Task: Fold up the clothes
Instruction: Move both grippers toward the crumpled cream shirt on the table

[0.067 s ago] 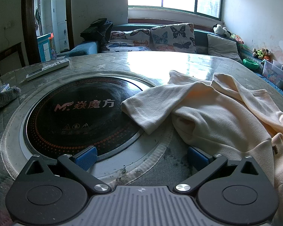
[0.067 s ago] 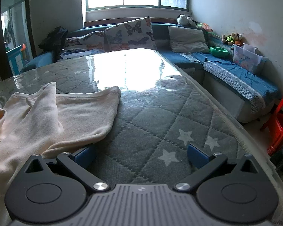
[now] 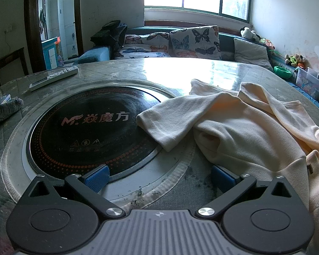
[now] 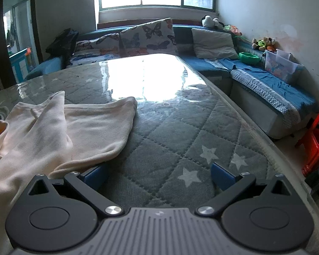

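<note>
cooktop | brand "MF 焱魔方" | three warning signs, small line beneath unreadable

The garment is pale cream all over, lying on a tabletop whose grey quilted cover has diamond stitching and scattered white stars. At nine o'clock from the garment in the left wrist view, the round cooker plate is glossy black with a ring of small orange dots and pinkish lettering. Each gripper is black with blue finger pads, and at twelve o'clock sits a white cushion printed with blue, orange and dark butterflies.
</note>
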A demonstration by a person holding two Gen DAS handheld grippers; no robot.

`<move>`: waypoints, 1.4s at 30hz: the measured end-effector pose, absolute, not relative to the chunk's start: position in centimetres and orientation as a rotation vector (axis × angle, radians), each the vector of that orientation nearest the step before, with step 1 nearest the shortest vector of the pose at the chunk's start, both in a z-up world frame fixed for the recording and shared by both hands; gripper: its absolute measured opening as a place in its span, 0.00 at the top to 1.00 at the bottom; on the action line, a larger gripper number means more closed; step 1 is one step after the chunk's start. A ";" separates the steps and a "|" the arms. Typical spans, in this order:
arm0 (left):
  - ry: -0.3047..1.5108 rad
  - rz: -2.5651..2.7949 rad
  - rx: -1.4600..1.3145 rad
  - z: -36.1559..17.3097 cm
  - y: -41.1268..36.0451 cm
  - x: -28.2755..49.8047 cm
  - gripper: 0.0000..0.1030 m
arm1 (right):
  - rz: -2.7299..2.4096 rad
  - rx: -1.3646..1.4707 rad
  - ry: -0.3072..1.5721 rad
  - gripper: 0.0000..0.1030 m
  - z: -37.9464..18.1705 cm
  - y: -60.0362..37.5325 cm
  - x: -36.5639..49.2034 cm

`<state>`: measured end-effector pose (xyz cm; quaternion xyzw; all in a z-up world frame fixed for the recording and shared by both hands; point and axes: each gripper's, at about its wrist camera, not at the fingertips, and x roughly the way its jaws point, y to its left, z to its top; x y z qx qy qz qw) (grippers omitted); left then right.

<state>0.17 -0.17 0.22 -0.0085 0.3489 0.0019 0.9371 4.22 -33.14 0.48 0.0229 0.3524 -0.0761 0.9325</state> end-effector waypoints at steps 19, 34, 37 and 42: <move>0.786 0.036 -0.046 2.7 -2.9 -1.9 0.00 | -0.043 0.044 0.676 0.00 4.2 -33.1 -3.2; 0.791 -0.011 -0.003 4.6 -6.0 -3.2 0.00 | 0.055 0.056 0.677 0.00 4.9 -30.3 -5.7; 0.788 -0.013 0.005 4.8 -6.3 -3.1 0.00 | 0.071 0.060 0.679 0.02 5.0 -30.1 -5.9; 0.782 -0.020 0.011 5.3 -6.8 -2.8 0.00 | 0.087 0.072 0.691 0.08 5.1 -30.0 -5.8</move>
